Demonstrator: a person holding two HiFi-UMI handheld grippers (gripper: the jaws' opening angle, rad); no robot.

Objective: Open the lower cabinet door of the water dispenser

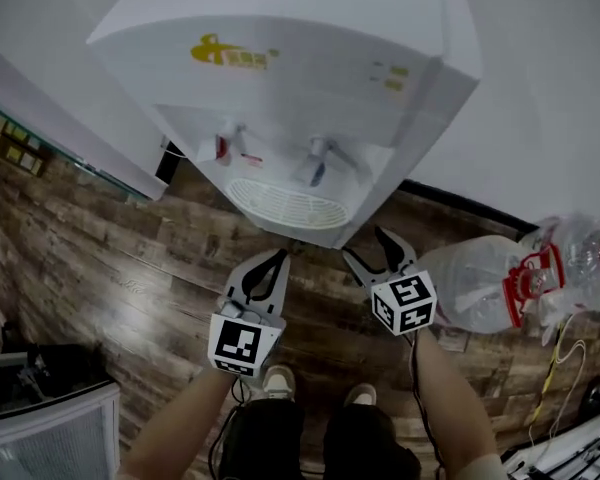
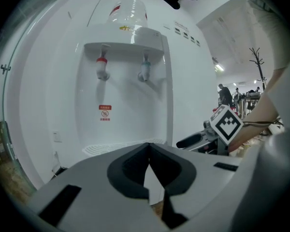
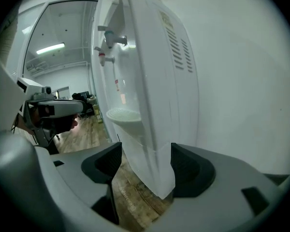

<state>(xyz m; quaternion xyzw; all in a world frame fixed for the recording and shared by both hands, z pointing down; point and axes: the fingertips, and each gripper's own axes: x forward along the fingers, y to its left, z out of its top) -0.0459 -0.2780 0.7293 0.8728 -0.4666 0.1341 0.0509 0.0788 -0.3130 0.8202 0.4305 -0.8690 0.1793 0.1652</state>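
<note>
The left gripper (image 1: 272,261), jaws closed on nothing, and the right gripper (image 1: 363,243), jaws spread wide, probably for the door's edge, hang before the water dispenser (image 1: 310,58), its lower cabinet door under the drip tray (image 1: 285,205), out of clear sight.

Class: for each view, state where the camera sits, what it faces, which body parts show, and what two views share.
Head view: on the head, steeply down on the water dispenser; forearms, shoes, left claw, right claw.
Left gripper view: on left claw, facing dispenser's front; shut jaws.
Right gripper view: on right claw, facing dispenser's side corner; open jaws.
All share the taps.
</note>
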